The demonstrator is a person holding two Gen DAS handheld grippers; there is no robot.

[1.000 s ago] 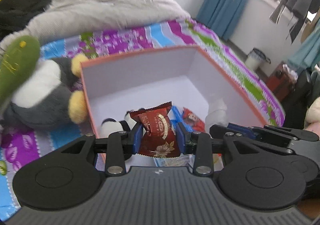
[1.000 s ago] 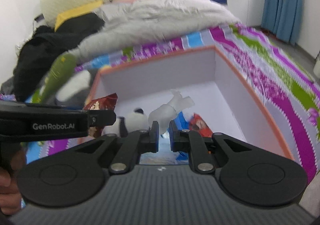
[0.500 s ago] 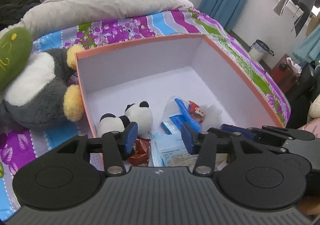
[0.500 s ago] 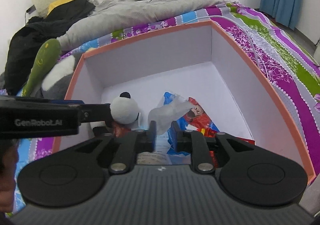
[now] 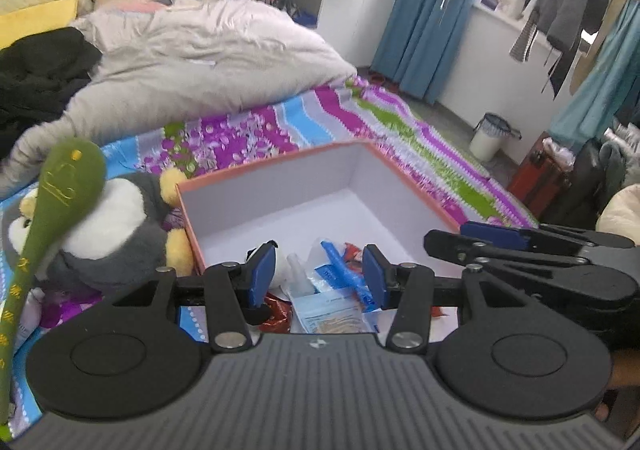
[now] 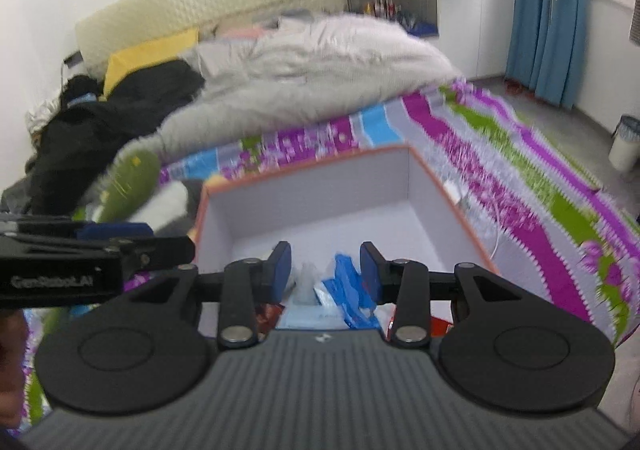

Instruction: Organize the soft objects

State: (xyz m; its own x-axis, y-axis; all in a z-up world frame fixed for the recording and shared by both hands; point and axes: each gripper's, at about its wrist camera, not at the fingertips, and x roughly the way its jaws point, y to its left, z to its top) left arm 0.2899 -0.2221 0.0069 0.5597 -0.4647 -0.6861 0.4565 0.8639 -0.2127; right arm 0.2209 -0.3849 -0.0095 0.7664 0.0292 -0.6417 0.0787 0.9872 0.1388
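An orange-rimmed white box (image 5: 280, 206) (image 6: 304, 210) sits on the striped bedspread. Inside lie a small panda plush (image 5: 280, 262), a red snack packet (image 5: 276, 310), a clear bag (image 5: 298, 278) (image 6: 306, 282), blue packets (image 5: 340, 270) (image 6: 348, 286) and a pale sachet (image 5: 332, 314). My left gripper (image 5: 316, 274) is open and empty above the box's near end. My right gripper (image 6: 324, 270) is open and empty above the same spot. Each gripper shows from the side in the other's view.
A grey penguin plush (image 5: 116, 226) and a long green plush (image 5: 52, 218) lie left of the box. A grey duvet (image 5: 200, 62) and black clothes (image 5: 36, 70) lie farther back. A white bin (image 5: 488, 136) and blue curtains (image 5: 424, 30) are at the right.
The left gripper opened and dropped the red snack packet into the box. The right gripper opened and let go of the clear bag. Both grippers have pulled back and up.
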